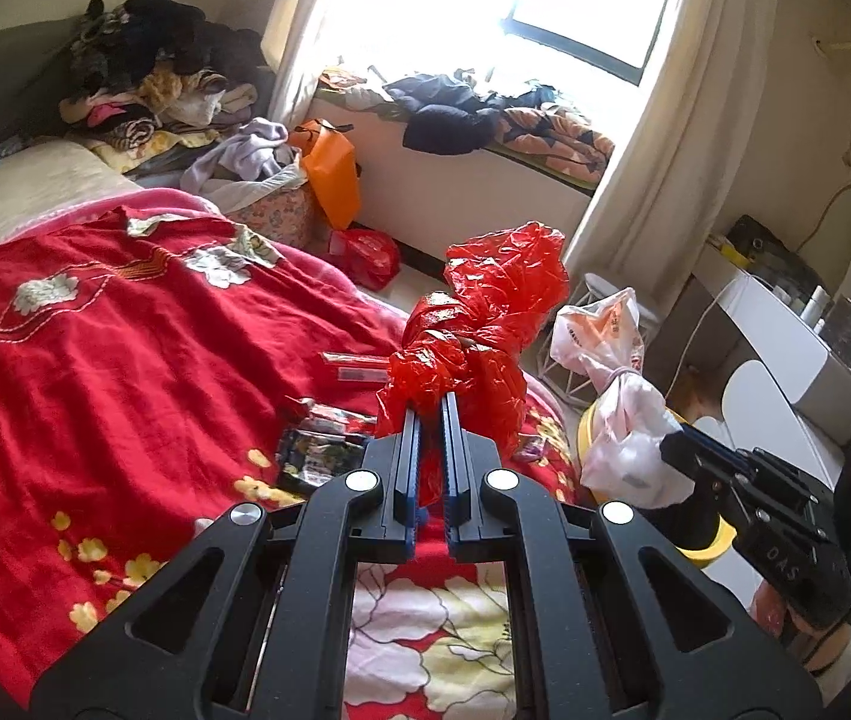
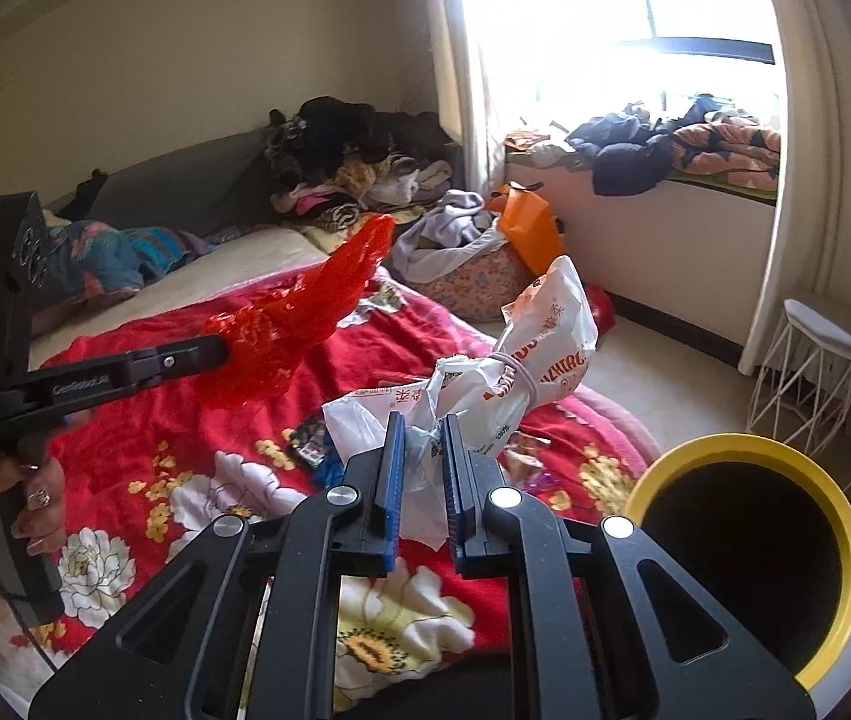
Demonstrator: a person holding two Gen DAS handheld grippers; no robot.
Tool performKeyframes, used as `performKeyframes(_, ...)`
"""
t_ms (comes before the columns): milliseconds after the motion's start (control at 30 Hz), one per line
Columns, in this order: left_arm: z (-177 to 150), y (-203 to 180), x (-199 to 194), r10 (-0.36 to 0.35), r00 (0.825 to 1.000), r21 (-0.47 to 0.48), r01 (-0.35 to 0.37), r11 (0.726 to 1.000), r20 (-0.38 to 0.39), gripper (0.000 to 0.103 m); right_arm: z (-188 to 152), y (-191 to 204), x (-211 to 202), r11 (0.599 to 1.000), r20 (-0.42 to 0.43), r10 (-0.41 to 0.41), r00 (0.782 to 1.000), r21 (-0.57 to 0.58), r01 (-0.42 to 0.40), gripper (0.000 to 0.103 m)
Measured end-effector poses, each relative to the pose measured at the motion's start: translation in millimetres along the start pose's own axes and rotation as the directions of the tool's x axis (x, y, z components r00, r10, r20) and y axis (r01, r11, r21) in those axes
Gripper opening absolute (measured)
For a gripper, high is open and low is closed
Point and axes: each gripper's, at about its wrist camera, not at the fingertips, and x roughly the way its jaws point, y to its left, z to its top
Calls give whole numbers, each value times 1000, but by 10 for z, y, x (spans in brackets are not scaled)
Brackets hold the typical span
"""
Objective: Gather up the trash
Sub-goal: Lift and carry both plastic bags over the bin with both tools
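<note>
Above the bed (image 1: 65, 330), our left gripper (image 1: 431, 405) fingers clamp a red bag (image 1: 485, 312); our right gripper (image 2: 425, 426) clamps a white bag (image 2: 521, 354) near the bin (image 2: 845, 552). Both look light, soft, slippery: best pinched at bunched necks.

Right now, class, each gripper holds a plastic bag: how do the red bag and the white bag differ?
The red bag is plain, translucent red; the white bag is opaque with orange print. The white bag is tied round its middle with a band; the red bag shows none. The left gripper holds the red bag, the right gripper the white. Both are crumpled, pinched and lifted above the bed.
</note>
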Motion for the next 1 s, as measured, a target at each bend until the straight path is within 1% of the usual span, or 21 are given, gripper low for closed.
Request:
performKeyframes(467, -41, -300, 199, -33, 998, 66, 36, 997, -49, 3, -62, -393, -152, 995, 9, -82, 997, 65, 81, 12)
performKeyframes(1000, -134, -703, 403, -69, 993, 140, 82, 987, -98, 3, -189, -918, -372, 971, 3, -171, 985, 167, 168, 12)
